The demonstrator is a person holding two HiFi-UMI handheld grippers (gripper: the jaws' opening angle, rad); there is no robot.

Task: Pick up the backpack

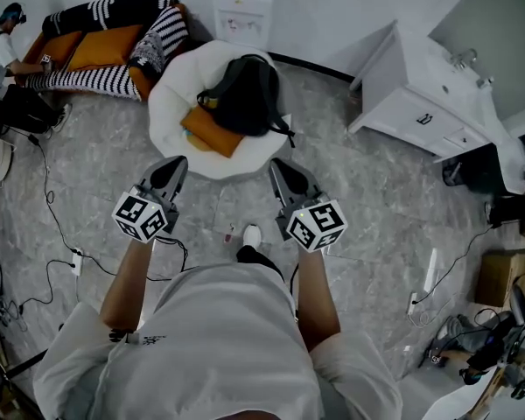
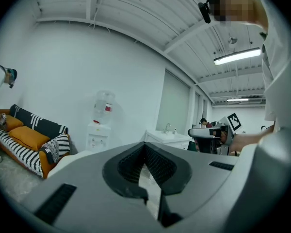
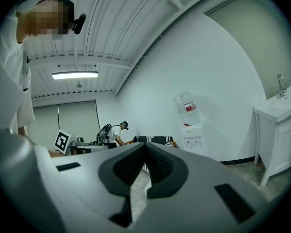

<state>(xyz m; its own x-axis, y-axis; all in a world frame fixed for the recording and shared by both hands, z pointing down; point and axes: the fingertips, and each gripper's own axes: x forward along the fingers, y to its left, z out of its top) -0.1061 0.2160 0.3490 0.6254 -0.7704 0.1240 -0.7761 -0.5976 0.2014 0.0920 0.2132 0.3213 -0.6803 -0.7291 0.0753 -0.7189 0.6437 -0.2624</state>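
A black backpack [image 1: 245, 94] lies on a round white table [image 1: 171, 103], partly over an orange cushion [image 1: 212, 131]. My left gripper [image 1: 171, 175] hovers just short of the table's near-left edge, jaws shut and empty. My right gripper [image 1: 284, 175] is level with it at the table's near-right edge, also shut with nothing held. In the left gripper view the shut jaws fill the lower frame and the right gripper [image 2: 218, 132] shows beyond them. The backpack is hidden in both gripper views.
A striped sofa [image 1: 105, 38] with orange cushions stands at the back left, a water dispenser [image 1: 242, 11] behind the table, a white sink cabinet [image 1: 429, 94] at right. Cables [image 1: 57, 226] trail over the grey floor. Another person [image 1: 0, 55] sits at far left.
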